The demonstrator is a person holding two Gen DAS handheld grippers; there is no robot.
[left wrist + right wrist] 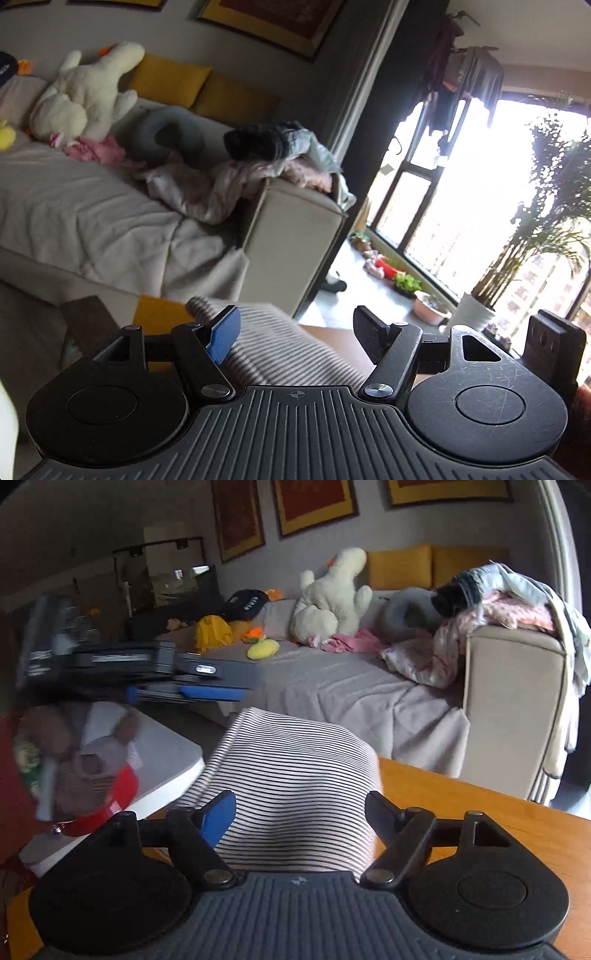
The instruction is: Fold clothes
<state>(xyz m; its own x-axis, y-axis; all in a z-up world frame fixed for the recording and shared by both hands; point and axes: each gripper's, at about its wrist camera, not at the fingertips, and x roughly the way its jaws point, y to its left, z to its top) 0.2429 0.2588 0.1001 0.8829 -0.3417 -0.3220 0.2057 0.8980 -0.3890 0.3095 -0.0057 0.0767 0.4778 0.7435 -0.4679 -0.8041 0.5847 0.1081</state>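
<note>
**A:** Look through your left camera first. Your left hand-held gripper (pixel 295 334) has its two fingers apart. The striped cloth (pixel 280 347) lies under and between them, but the pads do not press on it. I see no grip there.

**B:** So is it holding anything?

**A:** No, I don't think so. The cloth sits on the counter (pixel 332 338), and the sofa (pixel 110 206) with its pile of other clothes (pixel 258 166) is well behind it.

**B:** And the other camera?

**A:** Your right hand-held gripper (pixel 301 812) has its fingers wide apart too. The striped cloth (pixel 295 775) bulges up between them on the orange counter (pixel 480 794). The blue pad (pixel 218 818) is right at the cloth's edge. I cannot tell if it touches. You can also see your left hand-held gripper (pixel 192 686) off to the left, above the cloth.

**B:** How will the cloth feel?

**A:** Soft and light, I think. It will flop and bend, not stay stiff. It won't break, but a thin layer could slip out.

**B:** Where should I grab?

**A:** Take it near an edge or a corner, one side for each hand-held gripper. Pinch the whole edge so both layers come up together.
</note>
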